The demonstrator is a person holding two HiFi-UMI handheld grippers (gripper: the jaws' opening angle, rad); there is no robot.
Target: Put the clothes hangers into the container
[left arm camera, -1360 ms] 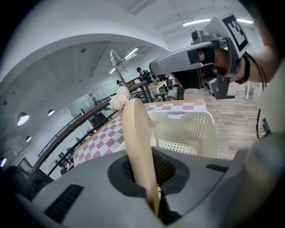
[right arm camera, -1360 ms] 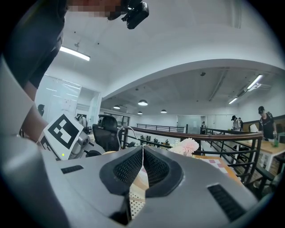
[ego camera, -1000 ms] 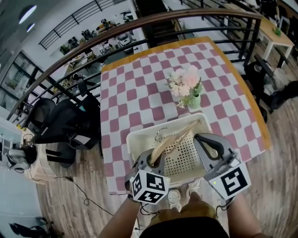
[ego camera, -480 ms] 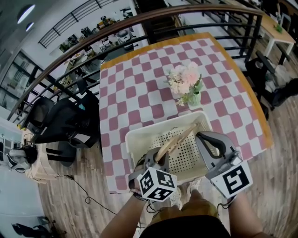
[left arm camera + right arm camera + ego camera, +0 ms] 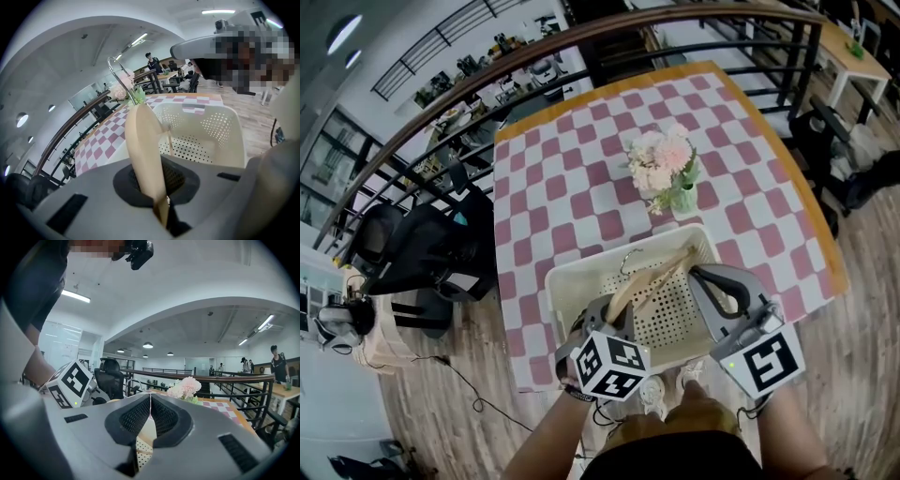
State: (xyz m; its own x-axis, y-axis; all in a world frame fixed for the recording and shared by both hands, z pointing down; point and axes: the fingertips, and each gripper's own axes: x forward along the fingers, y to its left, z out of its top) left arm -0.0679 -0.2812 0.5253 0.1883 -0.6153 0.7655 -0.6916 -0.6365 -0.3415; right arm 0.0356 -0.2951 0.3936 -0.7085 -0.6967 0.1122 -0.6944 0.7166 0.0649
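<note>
A pale wooden clothes hanger (image 5: 653,278) with a metal hook (image 5: 627,257) slants over the cream perforated basket (image 5: 562,282). My left gripper (image 5: 615,311) is shut on its lower end at the basket's near left corner. In the left gripper view the hanger (image 5: 144,150) rises from the closed jaws of my left gripper (image 5: 161,211), its hook (image 5: 119,75) on top, with the basket (image 5: 225,136) beyond. My right gripper (image 5: 706,278) hovers over the basket's near right side. In the right gripper view, the right gripper (image 5: 150,398) is shut with nothing in it.
The basket stands at the near edge of a pink-and-white checked table (image 5: 562,187). A vase of pale flowers (image 5: 661,169) is just behind the basket. A curved railing (image 5: 441,94) runs past the table's far side, and a black office chair (image 5: 422,248) stands to the left.
My left gripper has sunk a little with the hanger, bringing it lower over the basket. The right gripper has stayed put.
</note>
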